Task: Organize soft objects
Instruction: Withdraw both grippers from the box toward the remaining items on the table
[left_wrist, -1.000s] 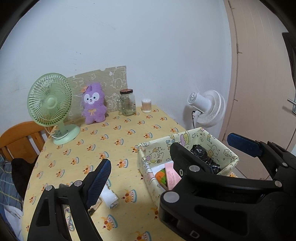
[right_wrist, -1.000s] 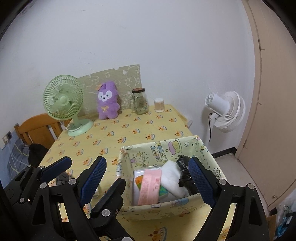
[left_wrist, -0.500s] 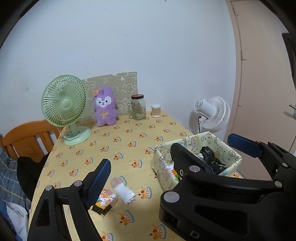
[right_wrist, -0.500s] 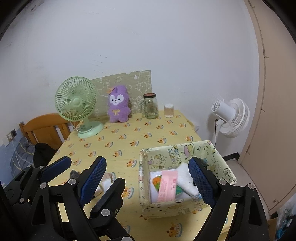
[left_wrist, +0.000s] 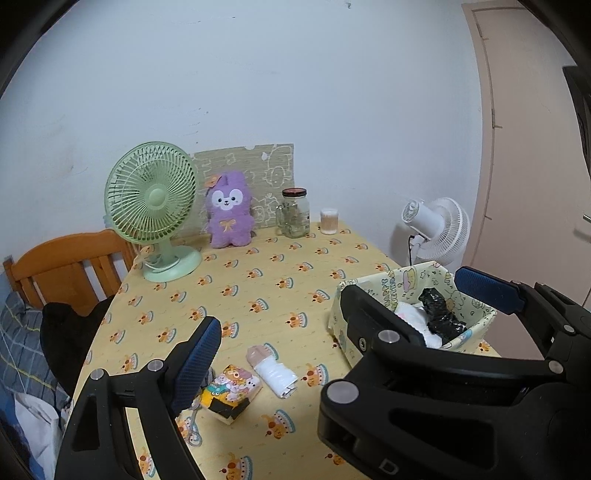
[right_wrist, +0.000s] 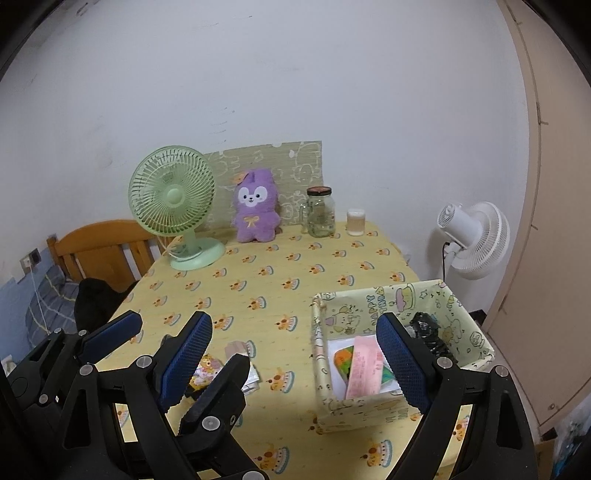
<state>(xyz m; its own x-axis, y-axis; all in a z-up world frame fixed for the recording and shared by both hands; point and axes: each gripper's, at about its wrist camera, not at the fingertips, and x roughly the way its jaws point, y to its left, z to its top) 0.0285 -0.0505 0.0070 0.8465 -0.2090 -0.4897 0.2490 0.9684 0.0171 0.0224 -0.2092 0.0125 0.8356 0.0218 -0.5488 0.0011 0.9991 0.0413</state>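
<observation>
Behind fabric bin (right_wrist: 391, 306): plush (left_wrist: 229, 214), green fan (left_wrist: 153, 206), jar (left_wrist: 295, 213) (both jaws apart, empty).

A white roll (left_wrist: 276, 374) and cartoon-printed packet (left_wrist: 231, 391) lie beside the fabric basket (left_wrist: 391, 286), which holds other soft items.

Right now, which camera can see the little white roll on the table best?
The left wrist view. There the white roll lies fully in sight on the tablecloth, beside the cartoon packet. In the right wrist view the left gripper covers most of it; only a pinkish end and a white scrap peek out.
</observation>
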